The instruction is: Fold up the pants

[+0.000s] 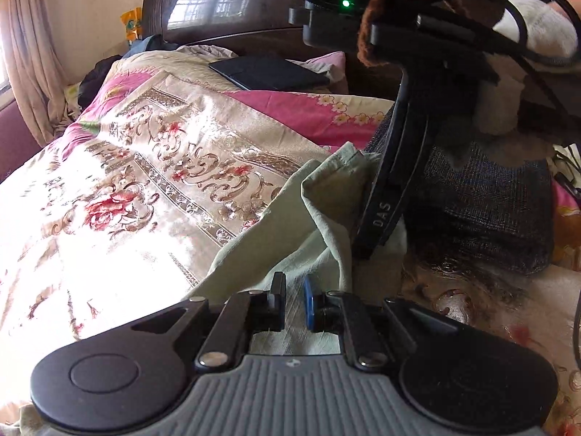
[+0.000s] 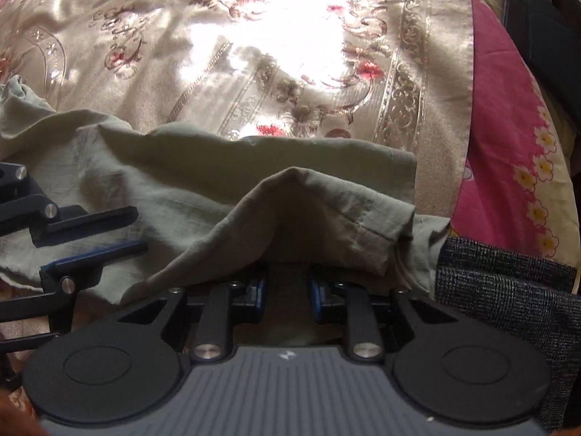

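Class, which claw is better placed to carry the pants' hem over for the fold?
Probably right: the right claw sits open under the pants hem, fabric draped over it; the left claw lies open atop flat cloth.

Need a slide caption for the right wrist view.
Right gripper under a raised fold of pale green cotton pants; left gripper open alongside.

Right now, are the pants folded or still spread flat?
Partly folded, rumpled. The pale green pants have one edge doubled over into a raised ridge above the right gripper; the rest lies creased on the bedspread.
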Demonstrator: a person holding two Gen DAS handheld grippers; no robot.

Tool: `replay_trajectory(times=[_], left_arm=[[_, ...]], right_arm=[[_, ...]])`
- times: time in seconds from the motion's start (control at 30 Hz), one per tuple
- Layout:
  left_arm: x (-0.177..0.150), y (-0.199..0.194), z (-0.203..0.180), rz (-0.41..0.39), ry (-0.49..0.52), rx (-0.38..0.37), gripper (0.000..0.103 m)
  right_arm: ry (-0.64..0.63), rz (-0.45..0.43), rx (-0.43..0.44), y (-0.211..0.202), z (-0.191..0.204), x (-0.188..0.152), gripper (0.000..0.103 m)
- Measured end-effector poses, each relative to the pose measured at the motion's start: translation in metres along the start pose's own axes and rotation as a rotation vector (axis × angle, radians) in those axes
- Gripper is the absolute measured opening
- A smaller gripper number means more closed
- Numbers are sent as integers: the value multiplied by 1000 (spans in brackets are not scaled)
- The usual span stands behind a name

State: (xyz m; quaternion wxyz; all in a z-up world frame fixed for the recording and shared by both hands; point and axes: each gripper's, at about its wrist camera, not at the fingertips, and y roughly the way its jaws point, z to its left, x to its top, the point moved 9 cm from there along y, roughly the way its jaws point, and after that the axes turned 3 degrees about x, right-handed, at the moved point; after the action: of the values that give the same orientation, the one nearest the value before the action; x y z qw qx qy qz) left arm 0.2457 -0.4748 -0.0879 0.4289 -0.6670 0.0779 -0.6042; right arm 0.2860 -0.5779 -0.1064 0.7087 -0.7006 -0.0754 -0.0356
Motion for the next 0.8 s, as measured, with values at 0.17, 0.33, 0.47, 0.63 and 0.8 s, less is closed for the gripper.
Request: replay_trajectory(times=[0.17, 0.33, 0.47, 0.63, 0.8], left_arm=[[-1, -6, -4, -10, -3, -21, 28], [5, -9, -13, -39, 26, -57, 29], [8, -1, -22, -49, 41, -88, 40], [0, 14, -51, 3, 90, -164, 40], [-15, 10, -94, 23, 156, -270, 40]], right_arm=[[7, 184, 23, -8, -4, -36, 26], [39, 232, 27, -24, -5, -84, 24], [124, 123, 2, -48, -11, -95, 26], [239, -120, 30, -79, -11, -74, 26], [385, -321, 66, -95, -11, -47, 38]])
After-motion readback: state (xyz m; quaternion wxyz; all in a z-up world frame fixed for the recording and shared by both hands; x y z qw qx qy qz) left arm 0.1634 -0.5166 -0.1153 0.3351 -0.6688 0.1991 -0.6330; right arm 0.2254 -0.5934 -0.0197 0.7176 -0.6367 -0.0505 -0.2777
